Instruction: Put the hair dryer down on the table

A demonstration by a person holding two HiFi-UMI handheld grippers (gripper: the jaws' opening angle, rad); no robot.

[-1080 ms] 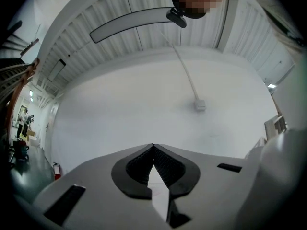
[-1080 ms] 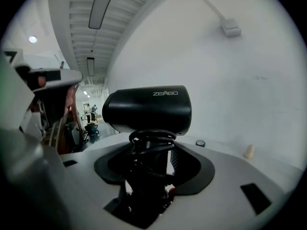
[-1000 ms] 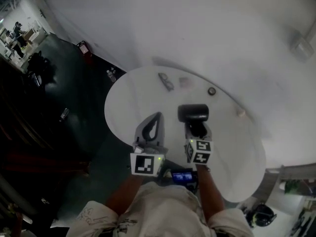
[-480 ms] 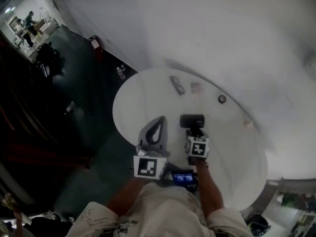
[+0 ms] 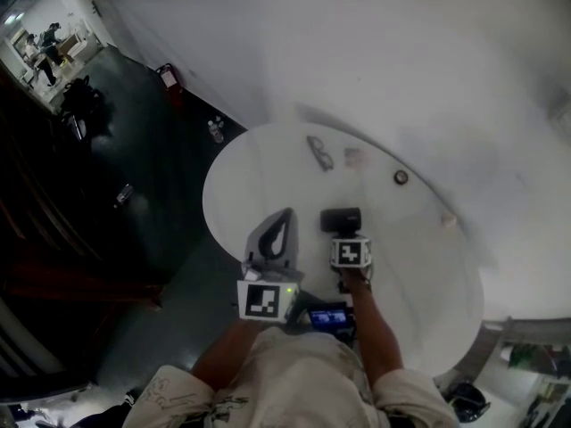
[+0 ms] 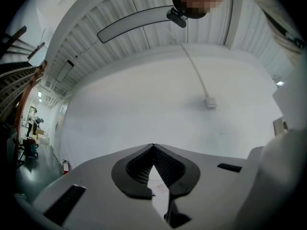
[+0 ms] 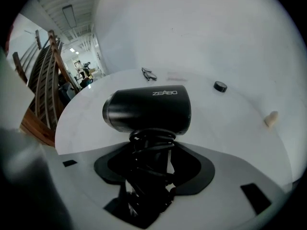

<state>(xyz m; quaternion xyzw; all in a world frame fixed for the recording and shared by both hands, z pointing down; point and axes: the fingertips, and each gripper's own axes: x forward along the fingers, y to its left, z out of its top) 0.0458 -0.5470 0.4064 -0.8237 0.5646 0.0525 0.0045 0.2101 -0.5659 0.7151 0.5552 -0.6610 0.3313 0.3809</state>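
A black hair dryer (image 7: 148, 110) has its barrel lying crosswise and its cord wound round the handle. My right gripper (image 7: 153, 153) is shut on that handle, with the barrel just past the jaw tips. In the head view the hair dryer (image 5: 342, 220) is over the middle of the round white table (image 5: 241, 194), ahead of the right gripper (image 5: 344, 235). Whether it touches the tabletop is not clear. My left gripper (image 5: 286, 214) is beside it on the left, shut and empty. In its own view the left gripper (image 6: 153, 147) faces the white wall.
Toward the table's far edge lie a pair of glasses (image 5: 319, 152), a small pale card (image 5: 354, 157), a small black round cap (image 5: 401, 177) and a small beige object (image 5: 449, 222). A white wall curves behind the table. Dark floor drops off at the left.
The right gripper has lowered the hair dryer toward the table and drawn it a little nearer to the person. The left gripper has barely moved.
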